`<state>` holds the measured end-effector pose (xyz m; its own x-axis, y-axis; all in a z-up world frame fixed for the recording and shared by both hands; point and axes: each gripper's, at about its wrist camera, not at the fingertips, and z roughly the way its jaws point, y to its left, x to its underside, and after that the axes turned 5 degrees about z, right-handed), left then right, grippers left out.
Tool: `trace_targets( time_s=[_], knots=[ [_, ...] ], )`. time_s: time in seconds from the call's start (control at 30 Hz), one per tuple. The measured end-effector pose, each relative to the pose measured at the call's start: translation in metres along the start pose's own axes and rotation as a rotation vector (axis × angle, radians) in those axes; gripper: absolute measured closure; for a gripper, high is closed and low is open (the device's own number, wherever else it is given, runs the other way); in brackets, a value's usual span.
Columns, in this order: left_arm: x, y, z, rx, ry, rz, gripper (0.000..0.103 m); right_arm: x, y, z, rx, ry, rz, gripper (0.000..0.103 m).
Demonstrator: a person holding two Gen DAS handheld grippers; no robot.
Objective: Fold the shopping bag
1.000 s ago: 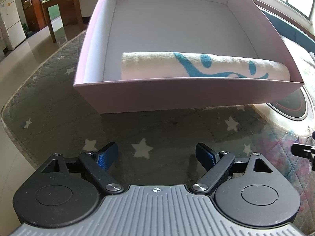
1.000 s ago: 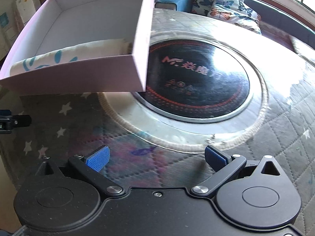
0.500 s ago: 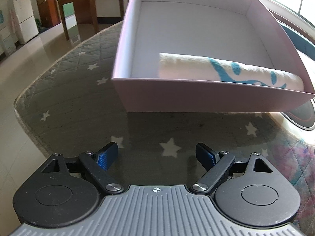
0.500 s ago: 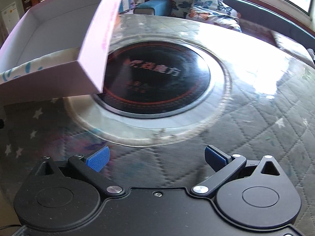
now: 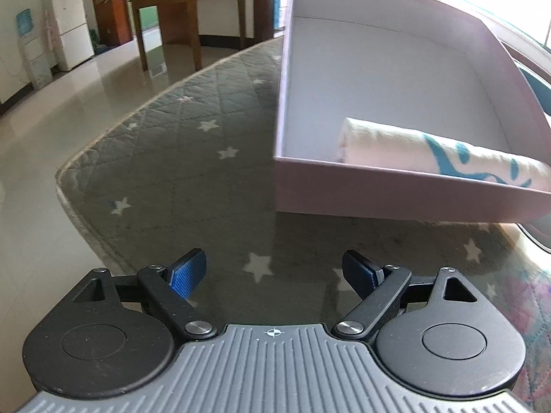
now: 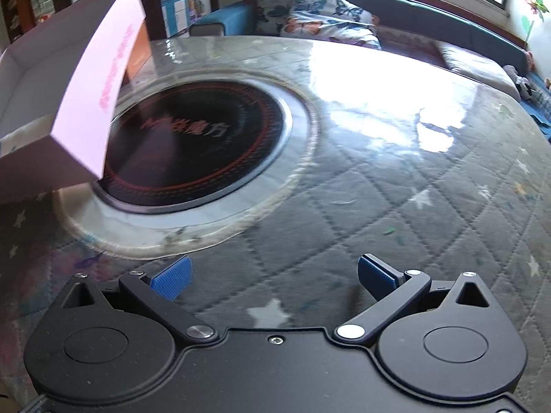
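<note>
Both views are being swung away from the pink box compared with a second ago, both tools, left and right, being held wide and empty, while the shopping bag is lying rolled compactly inside it, apparently already folded.

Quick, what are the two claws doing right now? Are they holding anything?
Left claw: open, holding nothing, above the starry table cover, short of the pink box.
Right claw: open, holding nothing, above the table cover.
</note>
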<state>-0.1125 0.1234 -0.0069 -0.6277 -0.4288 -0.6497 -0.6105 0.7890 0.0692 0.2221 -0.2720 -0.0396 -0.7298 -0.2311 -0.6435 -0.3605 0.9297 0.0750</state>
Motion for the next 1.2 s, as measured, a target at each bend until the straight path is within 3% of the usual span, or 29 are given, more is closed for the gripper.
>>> trace_targets(
  time_s=[0.87,1.2],
  knots=[
    [-0.018,0.042,0.020,-0.147,-0.052,-0.111,0.016,-0.013,-0.086,0.012,0.111,-0.101,0.096,0.000],
    [-0.025,0.050,0.030,-0.180,-0.059,-0.086,0.016,-0.022,-0.117,0.019,0.154,-0.134,0.157,0.000]
  ],
)
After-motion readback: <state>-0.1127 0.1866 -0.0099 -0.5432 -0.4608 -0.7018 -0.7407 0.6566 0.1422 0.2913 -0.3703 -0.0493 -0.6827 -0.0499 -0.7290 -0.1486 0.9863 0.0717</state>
